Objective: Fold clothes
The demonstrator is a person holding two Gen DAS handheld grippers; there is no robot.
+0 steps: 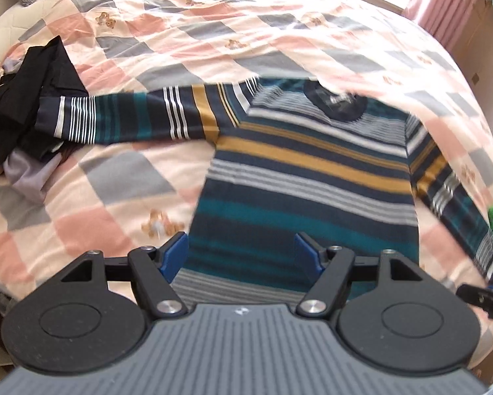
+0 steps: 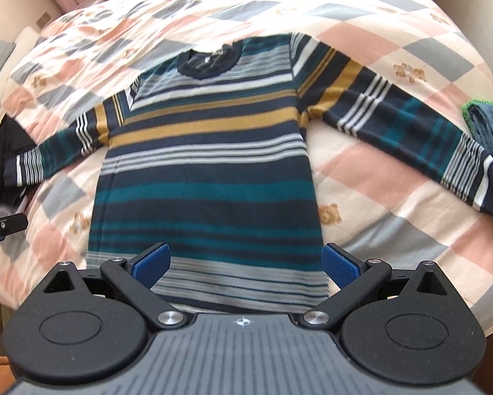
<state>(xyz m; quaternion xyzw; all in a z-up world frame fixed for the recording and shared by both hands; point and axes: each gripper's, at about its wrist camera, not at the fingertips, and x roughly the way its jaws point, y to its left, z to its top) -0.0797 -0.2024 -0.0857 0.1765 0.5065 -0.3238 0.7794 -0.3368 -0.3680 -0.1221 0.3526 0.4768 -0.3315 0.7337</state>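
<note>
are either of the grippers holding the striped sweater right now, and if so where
Nothing is held. The left gripper and the right gripper are both open above the hem of the striped sweater.

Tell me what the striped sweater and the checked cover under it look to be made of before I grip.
The striped sweater looks like a soft matte knit, likely cotton or wool blend: ribbed collar, no sheen. It lies flat with the sleeves spread. The checked cover looks like thin printed woven cotton, with fine wrinkles and a flat finish. Motion blur leaves both uncertain.
</note>
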